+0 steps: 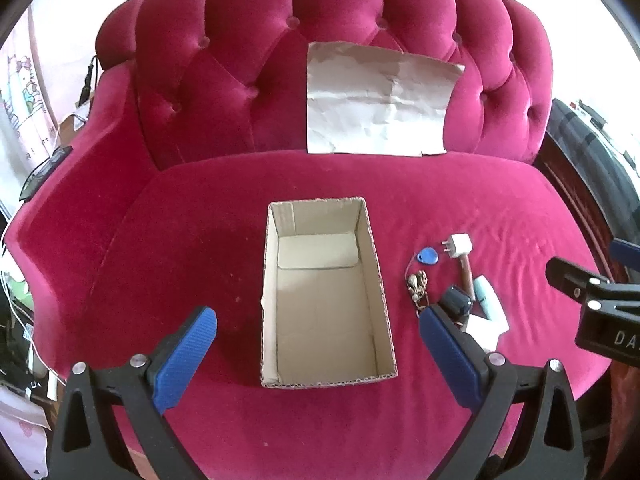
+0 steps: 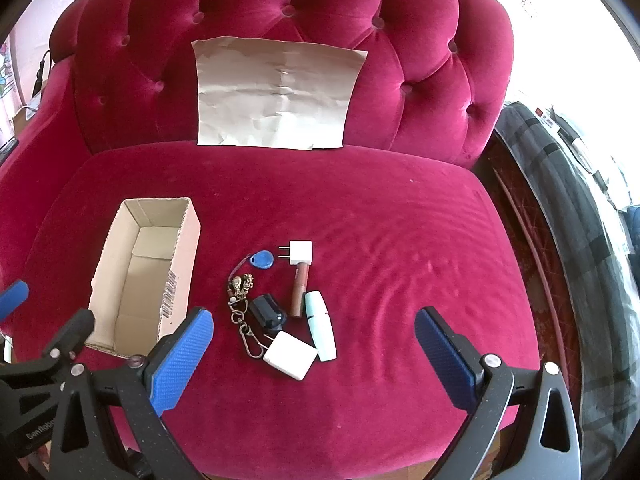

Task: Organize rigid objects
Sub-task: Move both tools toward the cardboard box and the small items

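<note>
An open, empty cardboard box (image 1: 324,300) (image 2: 140,276) stands on the red velvet sofa seat. To its right lies a cluster of small items: a white plug adapter (image 2: 298,253), a blue key fob (image 2: 262,259), a brown lipstick tube (image 2: 299,289), a pale green tube (image 2: 320,325), a dark small case (image 2: 267,309), a white flat box (image 2: 289,354) and a keychain with clips (image 2: 240,304). My left gripper (image 1: 318,332) is open above the box. My right gripper (image 2: 314,334) is open, near the cluster.
A creased sheet of brown paper (image 2: 276,94) leans on the tufted sofa backrest (image 2: 420,60). A dark plaid blanket (image 2: 580,208) lies to the right of the sofa. Cables and clutter (image 1: 24,280) sit past the left armrest.
</note>
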Tool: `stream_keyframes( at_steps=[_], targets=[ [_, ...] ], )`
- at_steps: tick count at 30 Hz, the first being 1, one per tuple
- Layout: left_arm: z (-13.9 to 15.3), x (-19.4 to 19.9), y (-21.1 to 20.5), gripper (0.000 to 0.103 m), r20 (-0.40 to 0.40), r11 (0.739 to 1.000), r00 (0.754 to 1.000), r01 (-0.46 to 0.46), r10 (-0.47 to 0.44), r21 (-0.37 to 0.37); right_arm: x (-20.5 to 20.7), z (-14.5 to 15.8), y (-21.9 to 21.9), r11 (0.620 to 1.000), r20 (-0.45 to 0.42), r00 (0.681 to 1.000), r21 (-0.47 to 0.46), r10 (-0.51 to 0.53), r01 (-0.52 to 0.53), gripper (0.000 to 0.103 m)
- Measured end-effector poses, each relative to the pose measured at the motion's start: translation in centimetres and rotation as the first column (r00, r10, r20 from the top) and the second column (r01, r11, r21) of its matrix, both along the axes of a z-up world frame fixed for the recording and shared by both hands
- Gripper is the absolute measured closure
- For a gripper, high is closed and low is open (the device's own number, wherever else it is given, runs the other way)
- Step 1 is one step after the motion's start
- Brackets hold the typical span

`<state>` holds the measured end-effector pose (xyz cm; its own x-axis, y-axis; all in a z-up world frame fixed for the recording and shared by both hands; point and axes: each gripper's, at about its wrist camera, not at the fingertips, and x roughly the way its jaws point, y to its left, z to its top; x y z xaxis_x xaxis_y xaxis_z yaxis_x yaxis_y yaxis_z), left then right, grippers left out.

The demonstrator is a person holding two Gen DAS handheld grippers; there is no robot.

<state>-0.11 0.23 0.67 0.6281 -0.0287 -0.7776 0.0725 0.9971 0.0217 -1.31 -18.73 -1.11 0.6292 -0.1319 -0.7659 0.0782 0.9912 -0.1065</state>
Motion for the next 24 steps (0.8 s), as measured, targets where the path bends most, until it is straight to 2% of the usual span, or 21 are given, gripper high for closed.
stream_keyframes(
  at_steps=[10,24],
  targets=[
    [-0.3,0.2,0.6,0.000,0.009,0.999,1.000,-0.029,0.029,0.028,0.1,-0.1,-0.2,1.000,-0.003,1.000,0.000,-0.006,0.006,0.000],
    [-0.5,0.7,1.5,0.000,0.005,0.999,0.999,-0.042,0.042,0.000,0.5,-0.6,-0.4,1.000,-0.013,1.000,0.001,-0.011,0.011,0.000]
  ],
)
